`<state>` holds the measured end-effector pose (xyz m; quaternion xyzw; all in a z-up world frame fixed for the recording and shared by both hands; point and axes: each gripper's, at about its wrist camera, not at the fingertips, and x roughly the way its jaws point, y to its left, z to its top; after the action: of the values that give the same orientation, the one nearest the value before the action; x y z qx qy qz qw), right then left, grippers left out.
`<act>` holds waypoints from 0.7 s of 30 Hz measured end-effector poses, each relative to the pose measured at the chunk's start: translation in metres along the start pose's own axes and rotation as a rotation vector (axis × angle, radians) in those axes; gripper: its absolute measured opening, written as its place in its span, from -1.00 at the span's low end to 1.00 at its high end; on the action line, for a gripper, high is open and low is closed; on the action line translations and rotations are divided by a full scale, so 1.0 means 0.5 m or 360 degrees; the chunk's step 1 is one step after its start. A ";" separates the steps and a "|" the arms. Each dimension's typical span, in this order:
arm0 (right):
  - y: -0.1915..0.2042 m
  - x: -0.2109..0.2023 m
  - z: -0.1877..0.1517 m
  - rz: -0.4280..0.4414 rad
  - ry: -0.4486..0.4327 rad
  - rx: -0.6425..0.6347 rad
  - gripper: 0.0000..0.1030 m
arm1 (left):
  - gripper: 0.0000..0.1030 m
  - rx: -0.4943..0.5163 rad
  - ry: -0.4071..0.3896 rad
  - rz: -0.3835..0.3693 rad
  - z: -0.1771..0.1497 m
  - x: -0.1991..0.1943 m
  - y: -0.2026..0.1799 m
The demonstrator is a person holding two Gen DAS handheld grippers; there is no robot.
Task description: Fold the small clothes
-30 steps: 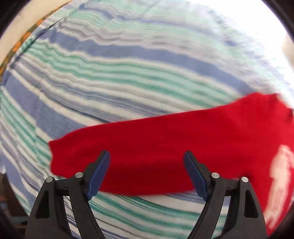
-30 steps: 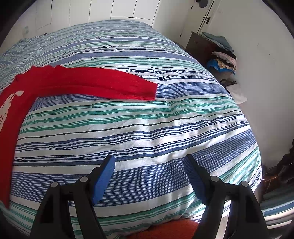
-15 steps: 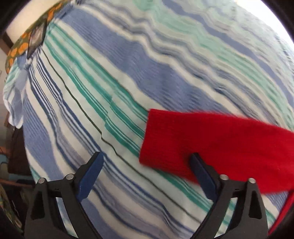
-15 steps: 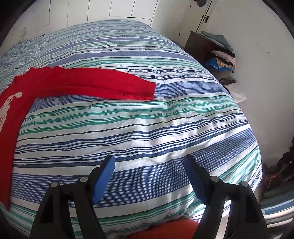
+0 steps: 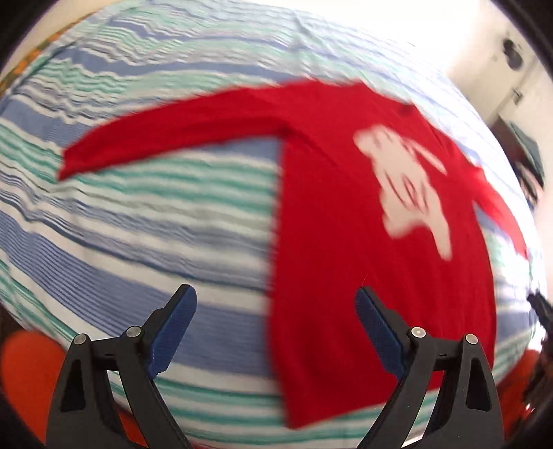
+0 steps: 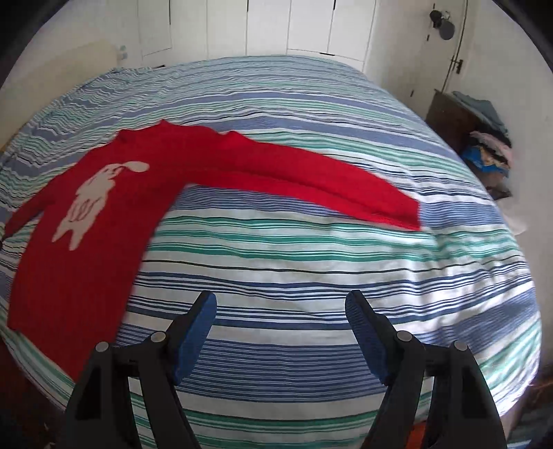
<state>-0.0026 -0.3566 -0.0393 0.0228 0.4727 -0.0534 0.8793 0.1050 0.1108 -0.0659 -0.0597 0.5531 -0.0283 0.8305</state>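
A red sweater point(image 6: 103, 221) with a white rabbit figure point(image 6: 93, 200) lies flat on the striped bed, both sleeves spread out. In the left wrist view the sweater point(image 5: 363, 224) is blurred, its left sleeve point(image 5: 166, 138) stretching left. In the right wrist view the right sleeve point(image 6: 311, 176) stretches right, cuff point(image 6: 408, 210) at the end. My left gripper point(image 5: 273, 311) is open and empty, above the sweater's lower left edge. My right gripper point(image 6: 280, 317) is open and empty, over bare bedding below the right sleeve.
The bed has a blue, green and white striped cover point(image 6: 311, 276). A dark dresser point(image 6: 452, 117) with piled clothes point(image 6: 487, 148) stands at the right by the wall. White closet doors point(image 6: 269, 27) are behind the bed. An orange rug point(image 5: 24, 366) shows below the bed edge.
The left gripper swung back from the left sleeve cuff and now looks over the whole sweater. The right gripper pulled back and turned left, bringing the sweater body into view.
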 end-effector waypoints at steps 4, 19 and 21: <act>0.047 0.054 -0.042 0.0047 0.0097 -0.0023 0.48 | 0.83 0.0065 -0.0011 0.0057 -0.033 0.030 -0.018; -0.013 0.073 -0.093 0.0027 0.0148 0.0199 0.48 | 0.83 -0.0266 -0.0236 0.0104 -0.023 -0.008 0.081; -0.011 0.071 -0.092 0.0030 0.0141 0.0212 0.49 | 0.83 -0.0291 -0.0228 0.0123 -0.025 -0.003 0.087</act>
<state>-0.0223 -0.3605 -0.0942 0.0880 0.5063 -0.0752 0.8546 0.0921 0.1534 -0.0749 -0.1156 0.4944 0.0585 0.8595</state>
